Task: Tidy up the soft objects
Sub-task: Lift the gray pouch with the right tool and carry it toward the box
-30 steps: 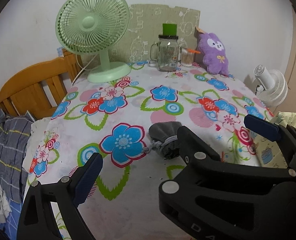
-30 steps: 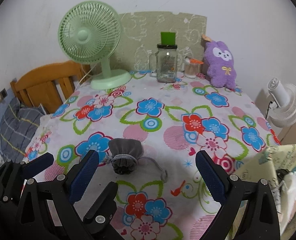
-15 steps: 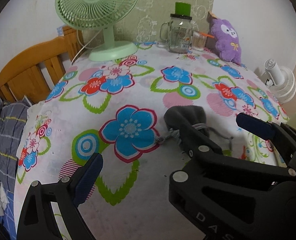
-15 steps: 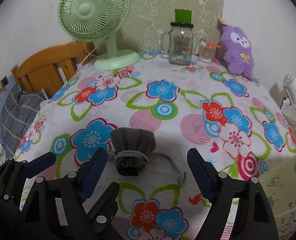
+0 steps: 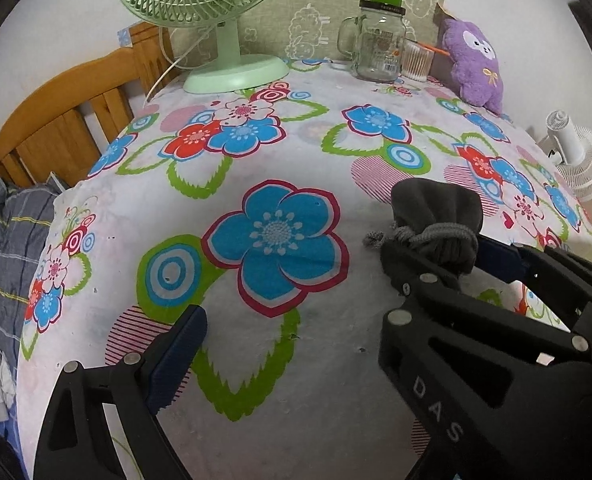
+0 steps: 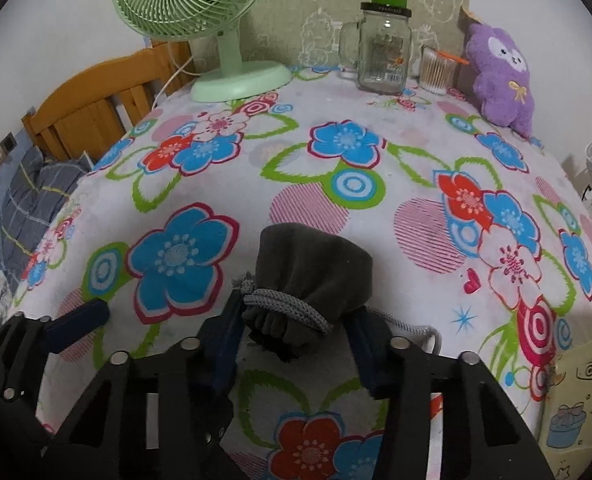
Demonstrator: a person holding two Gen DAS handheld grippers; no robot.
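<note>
**Soft Grey Pouch, Pinched at the Neck**

Lying on the flowered table [image 6: 376,152], near edge, about 6 o'clock in the right wrist view: the grey pouch [image 6: 312,264]. Likely light, limp and velvety. No stiffness to count on, so expect sagging and swinging under any lift. Best taken at the gathered neck, just below the drawstring cord [image 6: 284,306], where the bunched fabric gives bulk to bite on. Fat body above the cord probably too loose to pinch cleanly. Slip risk judged low; crush risk nil.

Right gripper [image 6: 296,332] closed in on that neck, one blue pad against each side, apparently clamped on the fabric. Left gripper [image 5: 296,340] off at 8 o'clock, holding nothing. Only one finger [image 5: 176,356] showing, set far out, so jaws read as apart.

Loose cord tail [image 6: 412,326] trailing toward 4 o'clock; likely to drag behind, worth watching for a snag.

Around, all well apart from the pouch:
- wooden chair [image 6: 92,112] at 10 o'clock, beyond the table edge
- green fan [image 6: 236,76] at 11 o'clock
- purple plush [image 6: 500,80] at 1 o'clock, another soft item
- glass jar [image 6: 384,56] at 12 o'clock, breakable
- swab cup [image 6: 434,70] just beside the jar

Nothing between pouch and back row.
</note>
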